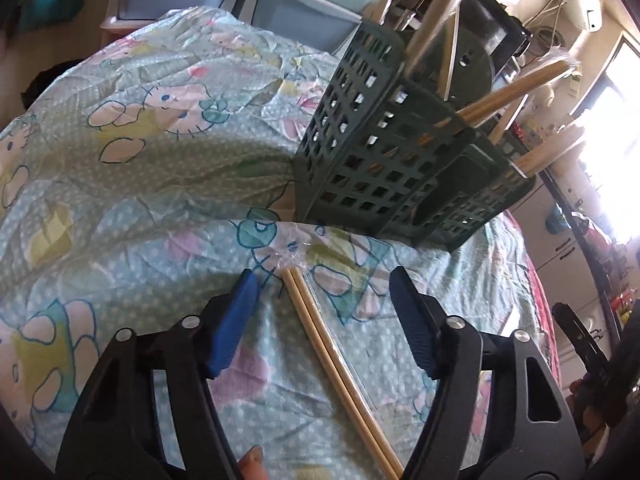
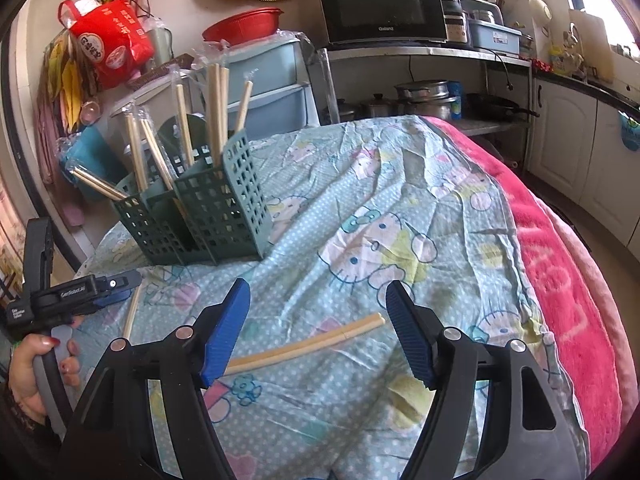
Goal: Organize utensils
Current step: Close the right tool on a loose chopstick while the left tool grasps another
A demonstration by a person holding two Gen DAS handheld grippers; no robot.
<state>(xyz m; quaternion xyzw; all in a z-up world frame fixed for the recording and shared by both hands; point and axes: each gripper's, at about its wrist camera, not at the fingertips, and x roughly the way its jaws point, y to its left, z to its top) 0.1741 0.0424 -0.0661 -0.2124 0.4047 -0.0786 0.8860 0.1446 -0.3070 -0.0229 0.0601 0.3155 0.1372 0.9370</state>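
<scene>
A dark green slotted caddy stands on the cartoon-print cloth, with several wrapped wooden chopsticks upright in its compartments. My left gripper is open low over the cloth. A wrapped pair of chopsticks lies between its blue pads, touching neither. In the right wrist view the caddy is at the upper left. My right gripper is open, with another wrapped pair lying crosswise on the cloth between its jaws, untouched. At the left edge the left gripper hovers over its pair.
A pink blanket covers the table's right side. Plastic drawers stand behind the caddy. A shelf holds a microwave, with pots below it. A hand grips the left tool's handle.
</scene>
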